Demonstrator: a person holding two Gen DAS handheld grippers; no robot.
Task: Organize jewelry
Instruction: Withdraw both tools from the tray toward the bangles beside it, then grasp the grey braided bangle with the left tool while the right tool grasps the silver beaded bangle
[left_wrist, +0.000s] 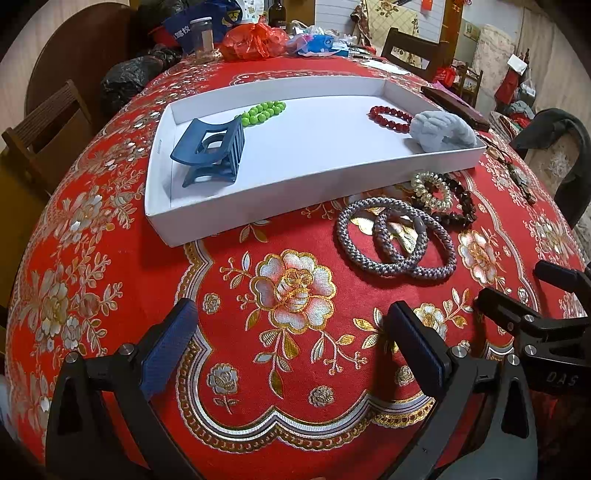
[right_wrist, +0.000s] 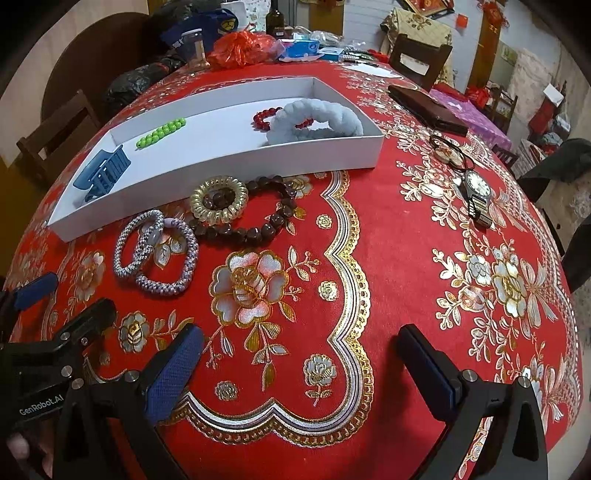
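1. Left gripper (left_wrist: 291, 343) and right gripper (right_wrist: 299, 365) hover released, jaws wide, nothing between them.
2. White tray (right_wrist: 236, 162) holds the blue hair claw (left_wrist: 210, 151).
3. Purple hair ties (right_wrist: 155, 251) lie just beside the tray on the counter (right_wrist: 399, 258).

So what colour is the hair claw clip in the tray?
Dark blue hair claw clip, clearest in the left wrist view.

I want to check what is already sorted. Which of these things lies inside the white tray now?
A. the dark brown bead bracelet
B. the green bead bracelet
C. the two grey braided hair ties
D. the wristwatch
B: the green bead bracelet lies on the floor of the white tray, while the wristwatch, the grey braided hair ties and the dark brown bead bracelet lie on the tablecloth outside it.
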